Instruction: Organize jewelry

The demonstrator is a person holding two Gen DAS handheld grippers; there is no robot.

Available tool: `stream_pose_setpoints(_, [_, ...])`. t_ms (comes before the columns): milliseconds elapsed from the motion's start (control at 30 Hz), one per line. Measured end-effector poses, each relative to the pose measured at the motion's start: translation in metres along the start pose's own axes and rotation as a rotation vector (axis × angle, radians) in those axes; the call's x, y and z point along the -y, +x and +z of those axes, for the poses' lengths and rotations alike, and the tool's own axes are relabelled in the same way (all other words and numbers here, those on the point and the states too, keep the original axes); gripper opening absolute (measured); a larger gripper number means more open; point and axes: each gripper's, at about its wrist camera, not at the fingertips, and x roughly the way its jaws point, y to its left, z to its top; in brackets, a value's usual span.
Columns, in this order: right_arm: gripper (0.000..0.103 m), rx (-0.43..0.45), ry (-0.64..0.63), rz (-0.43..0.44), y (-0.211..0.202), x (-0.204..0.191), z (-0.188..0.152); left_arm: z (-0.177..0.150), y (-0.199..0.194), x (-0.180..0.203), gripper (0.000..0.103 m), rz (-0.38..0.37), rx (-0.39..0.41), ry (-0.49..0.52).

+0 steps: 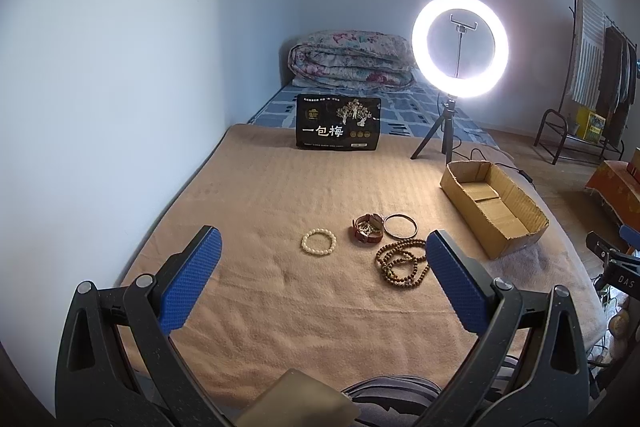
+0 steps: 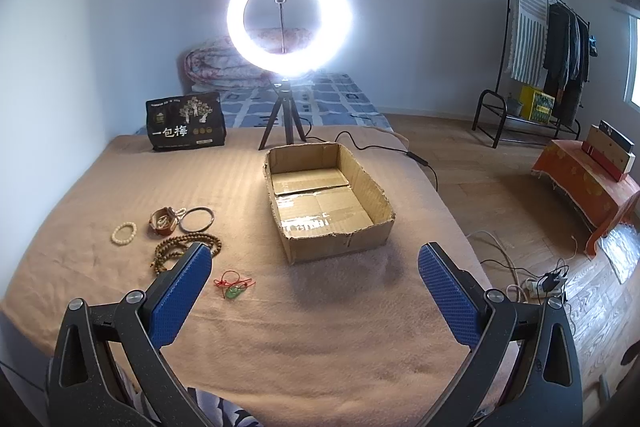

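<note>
On a tan blanket lie a white bead bracelet [image 1: 319, 242] [image 2: 124, 233], a brown leather strap with small beads [image 1: 368, 228] [image 2: 163, 220], a thin metal bangle [image 1: 400, 225] [image 2: 196, 219], a long brown bead string [image 1: 401, 263] [image 2: 185, 247] and a red cord with a green pendant [image 2: 234, 285]. An open, empty cardboard box [image 1: 493, 202] [image 2: 326, 197] stands to their right. My left gripper [image 1: 322, 247] is open above the blanket, in front of the jewelry. My right gripper [image 2: 315, 259] is open and empty, in front of the box.
A lit ring light on a tripod [image 1: 459, 45] [image 2: 289, 21] and a black snack bag [image 1: 338, 123] [image 2: 186, 126] stand at the back, with a folded quilt [image 1: 352, 61] behind. The floor to the right holds a clothes rack [image 2: 540, 39], cables and a power strip [image 2: 546, 285].
</note>
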Motion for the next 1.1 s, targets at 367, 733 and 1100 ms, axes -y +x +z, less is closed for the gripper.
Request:
stream_pose_setpoints(367, [0.102,-0.013,0.006,0.006,0.0035,-0.0006,-0.0018,-0.0022,0.0022,0.0003,0.103,-0.003,-0.002,-0.004])
stream_pose_setpoints(733, [0.102,-0.019,0.002,0.005,0.0036,-0.0006,-0.0031,-0.0052,0.0011,0.0063,0.103,-0.003,-0.001,0.003])
stream_pose_setpoints(1100, [0.102,-0.024,0.001,0.007,0.0048,-0.002,-0.0031,-0.0065,0.0024,0.0076,0.103,-0.005,-0.001,0.003])
